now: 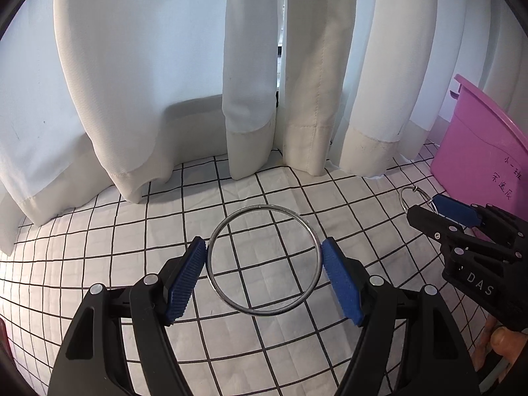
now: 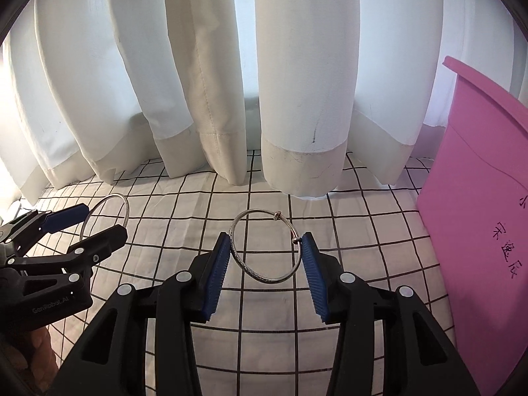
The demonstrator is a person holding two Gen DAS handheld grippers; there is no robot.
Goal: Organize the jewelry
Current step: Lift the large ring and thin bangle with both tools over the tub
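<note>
My left gripper (image 1: 264, 257) is shut on a large plain silver bangle (image 1: 264, 209), its blue pads pressing the ring's two sides above the checked cloth. My right gripper (image 2: 265, 252) is shut on a smaller silver bangle (image 2: 250, 213) with small beads at its sliding clasp, gripped the same way by its sides. Each gripper shows in the other's view: the right gripper (image 1: 429, 206) with its small bangle (image 1: 404, 198) at the right, the left gripper (image 2: 90, 224) with the large bangle (image 2: 114, 198) at the left.
A pink plastic box (image 1: 478, 151) with handwritten characters stands at the right, also in the right wrist view (image 2: 478, 178). White curtains (image 1: 250, 99) hang at the back onto the white cloth with a black grid (image 1: 264, 346).
</note>
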